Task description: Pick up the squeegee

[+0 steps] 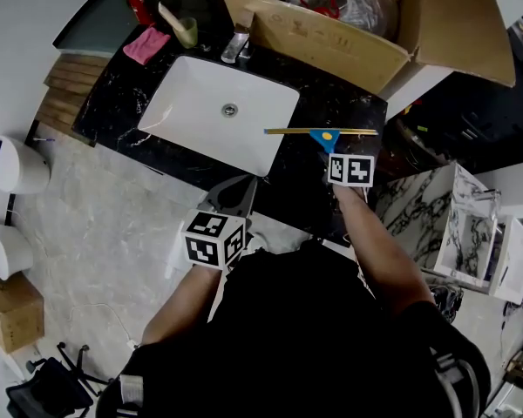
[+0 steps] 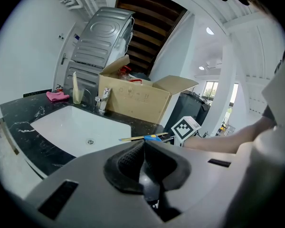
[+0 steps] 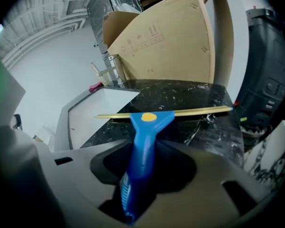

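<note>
Edges: squeegee on counter, blade just right of the sink rim; box behind; bare counter on my side.
Right tongs: angled down, my jaws closed on its blue handle.
Left tongs: near level at the counter's front edge, jaws together, empty.
Count: one squeegee, one sink, one box.

The left gripper sits low and centre in the head view. Its jaws are pressed together with nothing between them, and the bare left forearm is bent behind it. The right gripper, right of centre, is angled downward, its jaws clamped on the blue handle of the squeegee. The right forearm reaches forward.
</note>
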{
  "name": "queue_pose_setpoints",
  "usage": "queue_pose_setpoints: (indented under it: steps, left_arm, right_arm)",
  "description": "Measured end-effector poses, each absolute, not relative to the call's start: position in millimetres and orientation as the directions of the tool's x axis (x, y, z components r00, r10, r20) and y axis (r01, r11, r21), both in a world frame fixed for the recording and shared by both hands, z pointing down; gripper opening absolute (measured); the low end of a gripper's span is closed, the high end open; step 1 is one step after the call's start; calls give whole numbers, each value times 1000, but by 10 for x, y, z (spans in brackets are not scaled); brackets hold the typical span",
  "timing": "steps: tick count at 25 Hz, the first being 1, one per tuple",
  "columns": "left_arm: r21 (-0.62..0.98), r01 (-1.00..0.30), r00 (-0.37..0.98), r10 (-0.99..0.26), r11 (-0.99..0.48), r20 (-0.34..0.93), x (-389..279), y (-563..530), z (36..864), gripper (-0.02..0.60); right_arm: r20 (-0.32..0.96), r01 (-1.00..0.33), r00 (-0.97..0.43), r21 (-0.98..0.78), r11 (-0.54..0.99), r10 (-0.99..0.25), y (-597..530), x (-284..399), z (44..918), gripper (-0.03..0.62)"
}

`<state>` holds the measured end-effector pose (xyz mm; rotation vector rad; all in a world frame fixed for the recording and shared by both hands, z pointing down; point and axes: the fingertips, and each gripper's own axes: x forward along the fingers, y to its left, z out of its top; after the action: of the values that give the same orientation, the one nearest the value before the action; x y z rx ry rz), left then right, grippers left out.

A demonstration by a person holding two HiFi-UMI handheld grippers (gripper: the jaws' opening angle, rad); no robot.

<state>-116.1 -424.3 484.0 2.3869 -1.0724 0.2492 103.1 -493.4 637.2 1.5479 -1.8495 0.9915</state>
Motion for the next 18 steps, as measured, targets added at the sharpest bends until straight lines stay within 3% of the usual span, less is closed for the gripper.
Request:
queue_pose_setpoints:
  steps: [18]
  left_arm:
    - [358,-724,689,-645,-590,331,-1192,-4191,4700,17]
  right_arm:
    - [668,-950,-261,-305,64,-696,-4702,1010,5881,144]
